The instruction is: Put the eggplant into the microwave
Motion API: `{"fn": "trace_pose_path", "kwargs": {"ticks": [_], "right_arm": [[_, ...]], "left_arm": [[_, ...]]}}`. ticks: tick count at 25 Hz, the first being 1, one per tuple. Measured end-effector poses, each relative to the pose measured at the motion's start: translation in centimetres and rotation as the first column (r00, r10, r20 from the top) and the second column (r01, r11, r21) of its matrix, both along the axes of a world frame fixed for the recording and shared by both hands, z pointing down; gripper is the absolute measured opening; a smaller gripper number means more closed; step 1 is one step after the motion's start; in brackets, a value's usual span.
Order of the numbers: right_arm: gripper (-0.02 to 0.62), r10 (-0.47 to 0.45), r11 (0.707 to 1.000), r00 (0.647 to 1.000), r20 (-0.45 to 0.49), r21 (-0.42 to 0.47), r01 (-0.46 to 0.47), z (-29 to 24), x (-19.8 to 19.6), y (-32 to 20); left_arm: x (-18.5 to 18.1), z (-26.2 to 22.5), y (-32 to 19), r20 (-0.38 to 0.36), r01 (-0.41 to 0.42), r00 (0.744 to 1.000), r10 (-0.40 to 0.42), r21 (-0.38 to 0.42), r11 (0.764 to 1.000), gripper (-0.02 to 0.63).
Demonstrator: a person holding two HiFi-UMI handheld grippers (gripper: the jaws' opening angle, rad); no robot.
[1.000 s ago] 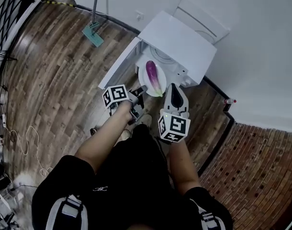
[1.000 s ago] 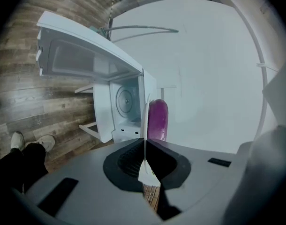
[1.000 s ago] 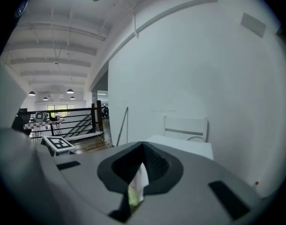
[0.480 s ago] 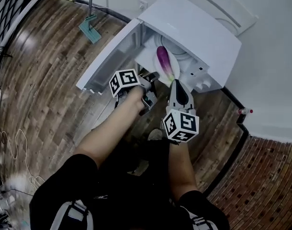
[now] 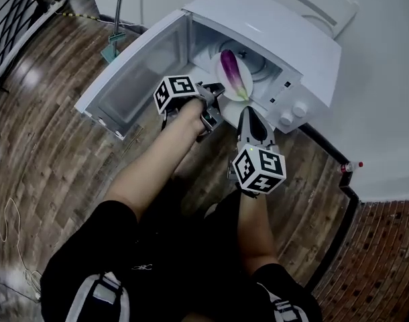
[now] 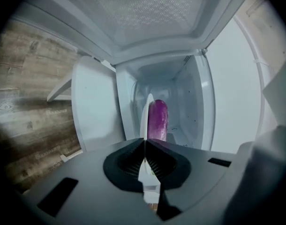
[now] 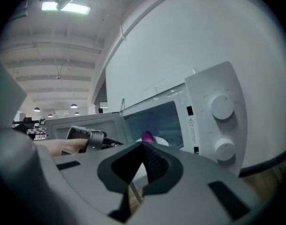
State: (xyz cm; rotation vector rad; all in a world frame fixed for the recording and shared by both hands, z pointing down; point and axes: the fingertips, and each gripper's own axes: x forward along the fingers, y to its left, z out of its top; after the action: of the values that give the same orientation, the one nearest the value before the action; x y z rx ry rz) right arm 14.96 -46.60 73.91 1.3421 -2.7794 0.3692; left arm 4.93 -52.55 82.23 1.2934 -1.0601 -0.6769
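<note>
A purple eggplant (image 5: 231,72) lies on a white plate (image 5: 218,80) at the mouth of the white microwave (image 5: 271,32), whose door (image 5: 134,69) swings open to the left. My left gripper (image 5: 216,94) is shut on the plate's near left rim. My right gripper (image 5: 247,109) is shut on the near right rim. The left gripper view has the plate (image 6: 146,111) edge-on between the closed jaws (image 6: 144,140), with the eggplant (image 6: 158,121) in front of the cavity. In the right gripper view the eggplant's tip (image 7: 146,136) and plate (image 7: 164,142) show above the jaws (image 7: 143,146).
Two knobs (image 7: 222,106) sit on the microwave's right panel. A mop (image 5: 117,19) leans at the wall behind the door, and a black railing (image 5: 10,19) is far left. A small red-capped bottle (image 5: 348,168) stands by the skirting. The floor is wood, with brick at lower right.
Both grippers have sunk and moved forward with the plate and eggplant, from in front of the microwave to its open mouth. The view has closed in on the microwave.
</note>
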Motion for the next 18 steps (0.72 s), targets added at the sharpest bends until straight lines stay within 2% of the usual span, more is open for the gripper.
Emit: {"fn": "trace_pose_path", "kwargs": {"ticks": [4,9,18], "right_arm": [[0.005,-0.006,1.000,1.000,0.000,-0.004,0.006,0.9,0.4,0.3],[0.005,-0.012,1.000,1.000,-0.010,0.007,0.012,1.2,1.1,-0.2],[0.005,-0.021,1.000,0.999,-0.031,-0.004,0.021,1.5,2.7,-1.8]], "left_arm": [[0.1,0.5,-1.7,-0.012,-0.012,1.000,0.012,-0.004,1.000,0.015],[-0.3,-0.1,-4.5,-0.010,0.017,1.000,-0.017,0.015,1.000,0.015],[0.2,1.3,-8.1,0.007,0.040,0.999,-0.040,-0.024,0.999,0.015]]}}
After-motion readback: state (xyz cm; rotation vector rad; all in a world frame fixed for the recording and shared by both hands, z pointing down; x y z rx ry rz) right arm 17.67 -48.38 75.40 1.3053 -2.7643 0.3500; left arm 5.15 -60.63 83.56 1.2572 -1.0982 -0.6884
